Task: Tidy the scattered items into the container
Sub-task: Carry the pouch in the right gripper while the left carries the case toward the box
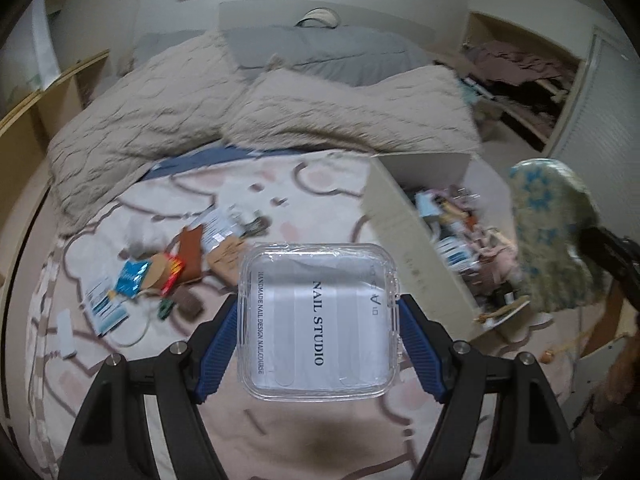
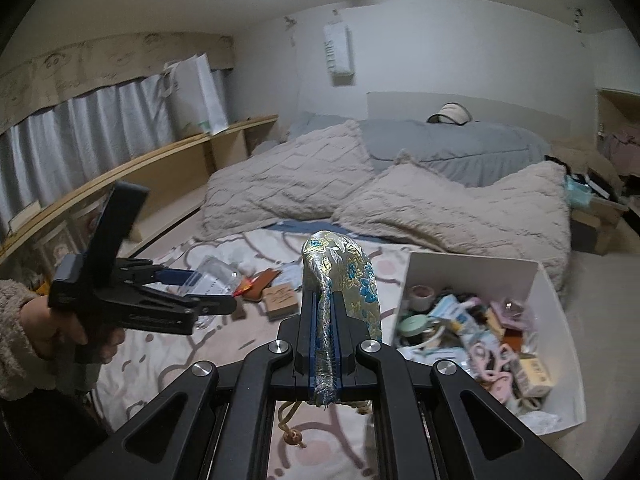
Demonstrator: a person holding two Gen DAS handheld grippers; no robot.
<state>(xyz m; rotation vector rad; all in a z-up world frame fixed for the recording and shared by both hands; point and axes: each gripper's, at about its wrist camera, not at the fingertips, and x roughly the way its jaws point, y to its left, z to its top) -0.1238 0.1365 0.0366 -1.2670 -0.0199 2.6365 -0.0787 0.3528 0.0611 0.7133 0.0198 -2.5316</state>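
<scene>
A clear plastic nail case (image 1: 318,322), printed "NAIL STUDIO" on the card inside, sits between the blue pads (image 1: 418,350) of the left gripper (image 1: 318,344), whose jaws stand at a middling width and press on the case's two sides, holding it in the air above the patterned bedspread (image 1: 280,188). In the right wrist view the same gripper (image 2: 200,292) shows from the side, held by a hand (image 2: 60,328) in a fleecy sleeve (image 2: 14,320). The right gripper (image 2: 325,320) has its jaws pinched nearly together on a brocade pouch (image 2: 348,272), gold-green with blue flowers, which stands up from the pads; a cord with a bead (image 2: 294,436) hangs below it. Just to the right of the pouch lies the white box (image 2: 560,320), already crowded with small items. On the bedspread further left, a scatter of packets and cards (image 1: 160,272) remains, well apart from the box. Beige quilted pillows (image 1: 160,120) lie behind.
</scene>
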